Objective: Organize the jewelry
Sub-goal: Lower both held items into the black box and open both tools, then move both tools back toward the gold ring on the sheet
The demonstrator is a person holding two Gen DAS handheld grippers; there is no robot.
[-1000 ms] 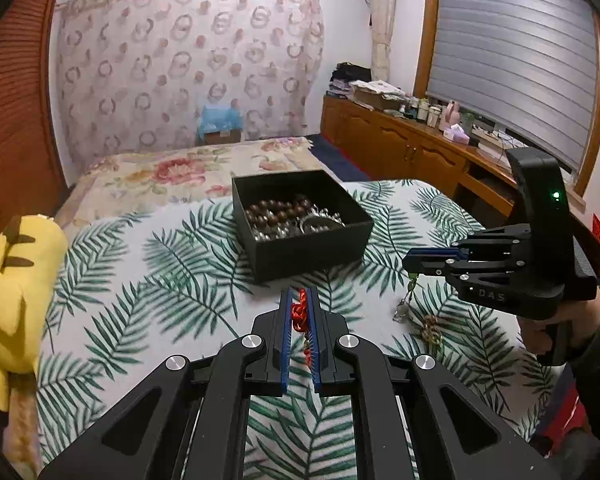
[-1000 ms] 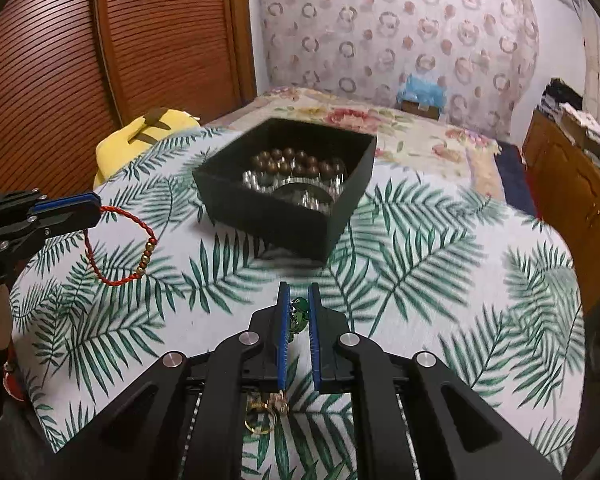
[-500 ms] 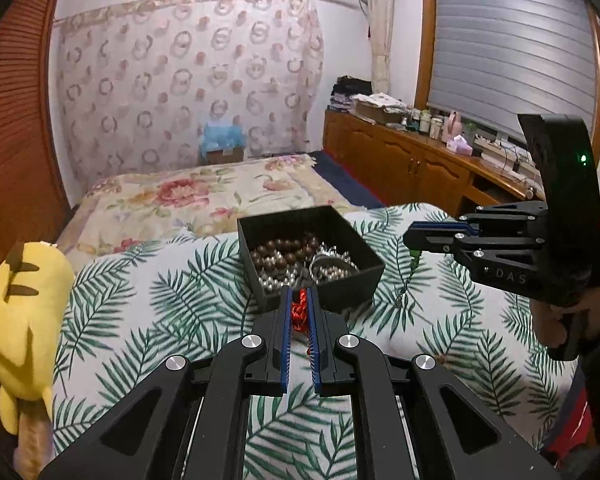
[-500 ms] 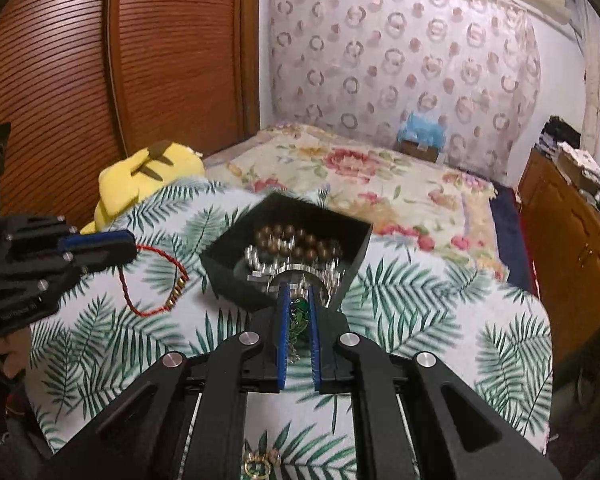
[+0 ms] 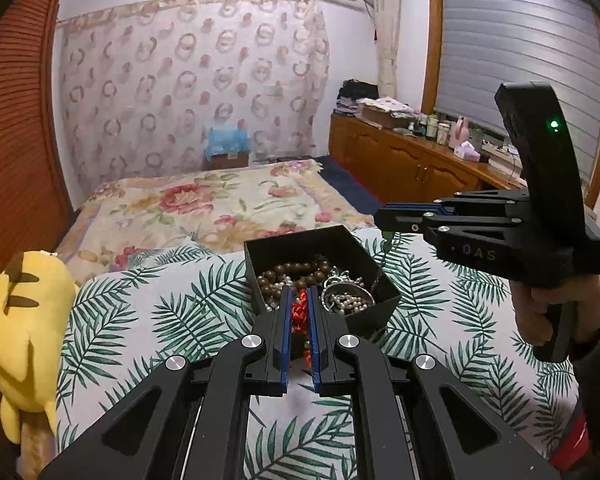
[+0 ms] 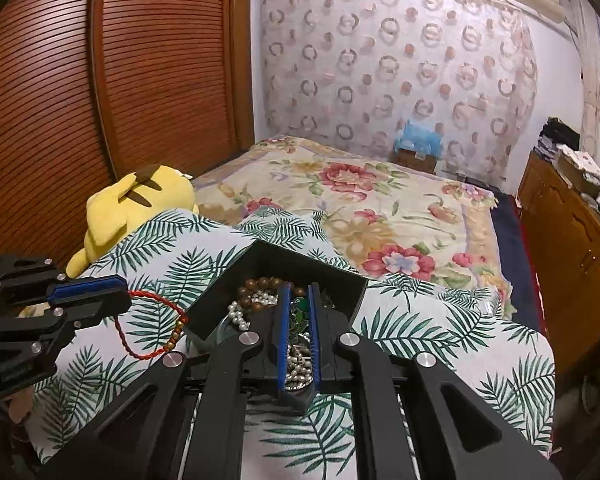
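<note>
A palm-leaf printed cloth is covering the work surface, with a floral bedspread lying beyond it, a ring-patterned curtain hanging on the far wall and ribbed wooden doors standing to one side. A yellow plush toy is resting at the cloth's edge.

A square black box with matte, straight walls is sitting on the cloth, one corner turned toward the cameras. Inside it, round brown wooden beads are lying against glossy pearl strands.

The left gripper is pinching a twisted red cord bracelet between narrow jaws; the loop is hanging down beside the box's near-left wall, its long axis running roughly vertical, a short run of gold beads sitting at its lower right.

The right gripper is hovering over the box with its jaws drawn close on a green-beaded necklace, whose chain is trailing down, seemingly into the box, though the fingers are hiding much of it.
</note>
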